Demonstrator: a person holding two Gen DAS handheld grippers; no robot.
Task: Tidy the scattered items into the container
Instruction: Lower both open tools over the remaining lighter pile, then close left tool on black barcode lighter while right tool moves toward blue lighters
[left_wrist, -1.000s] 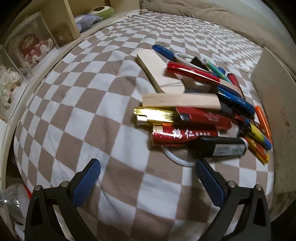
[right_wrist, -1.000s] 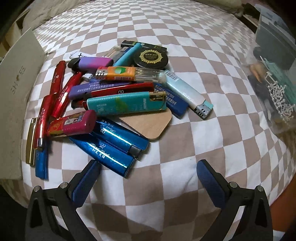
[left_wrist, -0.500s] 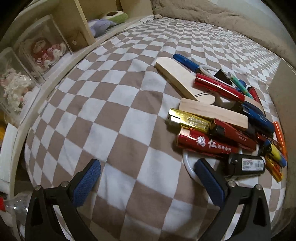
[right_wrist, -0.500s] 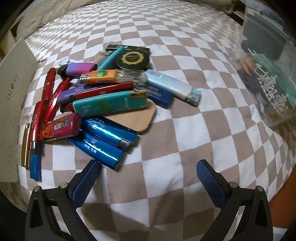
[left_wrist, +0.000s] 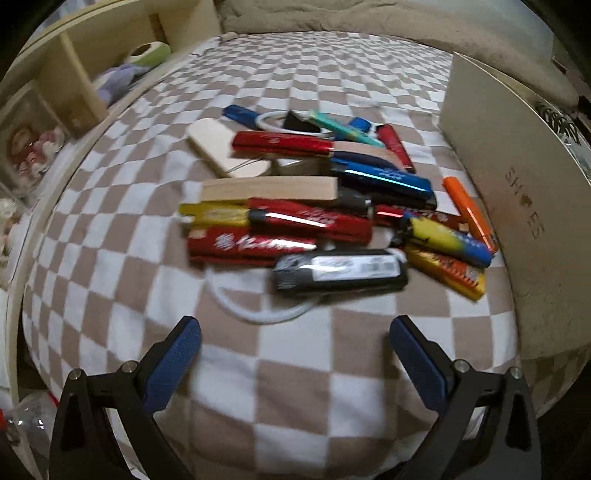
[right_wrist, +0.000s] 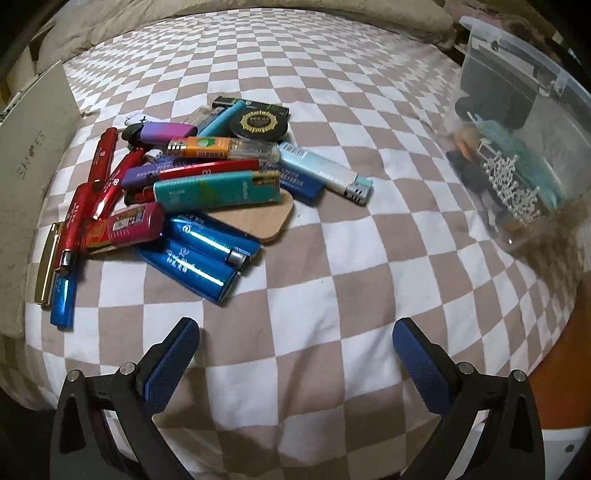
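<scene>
Both of your grippers are wide open and hold nothing. The left gripper (left_wrist: 295, 354) hangs low over the brown-and-white checkered blanket (left_wrist: 258, 92), just in front of its heap, so the nearest piece, the black lighter with a white label (left_wrist: 340, 271), lies between the lines of the two pads. It rests partly on a thin white ring-shaped cable (left_wrist: 258, 314), so I judge a grip there may drag the cable along.

The right gripper (right_wrist: 295, 350) is also near the blanket, but its heap lies up and to the left. The two shiny blue metal lighters (right_wrist: 203, 254) are the closest pieces, side by side and touching, which makes it hard to take only one.

The flat beige cardboard box marked SHOES (left_wrist: 517, 206) stands at the inner edge of both heaps; in the right view (right_wrist: 33, 155) it is on the left. I think this is the container, because the scattered items are piled against it. The clear plastic tub with jewellery inside (right_wrist: 517, 147) stands well apart, on the right.
</scene>
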